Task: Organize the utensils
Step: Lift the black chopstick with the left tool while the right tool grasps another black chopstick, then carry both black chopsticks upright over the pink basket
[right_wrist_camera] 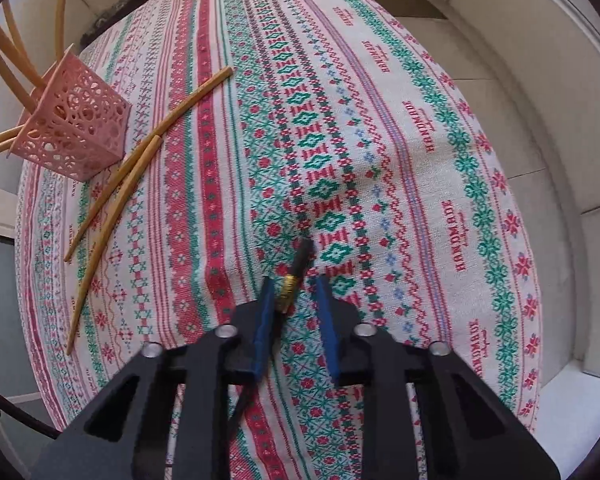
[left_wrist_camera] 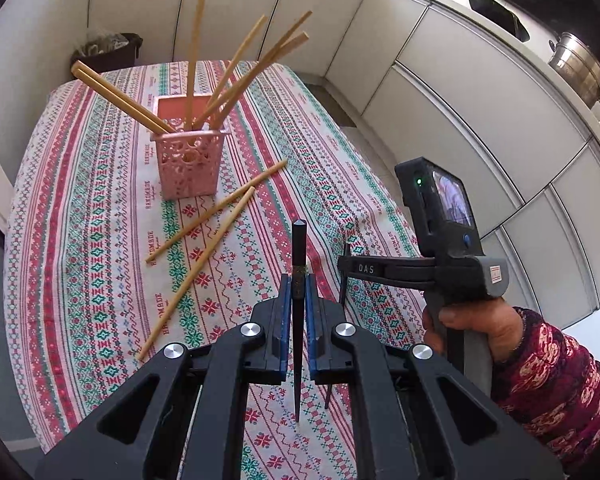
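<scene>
Woven patterned cloth (right_wrist_camera: 380, 160) over counter beyond jaws, matt pale wooden chopsticks (left_wrist_camera: 204, 224), perforated pink plastic holder (left_wrist_camera: 188, 164), glossy dark chopstick (left_wrist_camera: 299, 280) between blue-padded jaws, gold band

White cabinet fronts (left_wrist_camera: 440, 92) curve round a patterned tablecloth (left_wrist_camera: 100, 240) — daylight-bright.

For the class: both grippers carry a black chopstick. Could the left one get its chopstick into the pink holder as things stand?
Probably yes. The left gripper grips a black chopstick; bare cloth lies before the pink holder, though its leaning bamboo chopsticks crowd the mouth.
</scene>
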A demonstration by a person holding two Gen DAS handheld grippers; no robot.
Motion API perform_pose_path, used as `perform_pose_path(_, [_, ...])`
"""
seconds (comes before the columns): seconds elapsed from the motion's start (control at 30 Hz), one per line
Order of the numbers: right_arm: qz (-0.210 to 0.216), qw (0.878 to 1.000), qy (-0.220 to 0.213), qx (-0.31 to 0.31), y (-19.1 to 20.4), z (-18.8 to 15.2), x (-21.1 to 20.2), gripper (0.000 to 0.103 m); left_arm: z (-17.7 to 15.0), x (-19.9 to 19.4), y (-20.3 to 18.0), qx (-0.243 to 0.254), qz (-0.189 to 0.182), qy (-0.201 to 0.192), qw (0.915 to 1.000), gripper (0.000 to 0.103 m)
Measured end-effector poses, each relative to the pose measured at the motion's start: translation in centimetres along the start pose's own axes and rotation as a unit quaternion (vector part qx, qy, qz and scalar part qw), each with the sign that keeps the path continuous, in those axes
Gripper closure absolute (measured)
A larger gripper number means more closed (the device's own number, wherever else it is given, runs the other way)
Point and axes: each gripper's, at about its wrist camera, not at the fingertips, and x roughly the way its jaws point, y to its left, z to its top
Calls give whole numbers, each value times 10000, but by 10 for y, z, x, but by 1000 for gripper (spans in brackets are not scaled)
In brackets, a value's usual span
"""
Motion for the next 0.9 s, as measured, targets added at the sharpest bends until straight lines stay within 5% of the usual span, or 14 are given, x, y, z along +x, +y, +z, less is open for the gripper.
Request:
perform_pose_path(0.1, [351, 9993, -91, 43, 1, -6, -5, 96, -4, -15, 1, -51, 3, -186, 9998, 97])
perform_pose_path(0.37, [1015, 9802, -1602, -561, 6, -48, -84, 96, -5, -37, -1, -78, 57, -517, 9986, 97])
perform_pose_path(0.6, [1292, 9560, -2510, -793, 1, -91, -136, 96, -6, -54, -14, -5, 159, -899, 9958, 97])
perform_pose_path(0.9, [1398, 9311, -3273, -800, -12, -104, -181, 96, -3, -67, -25, 100, 343, -1246, 9916, 97])
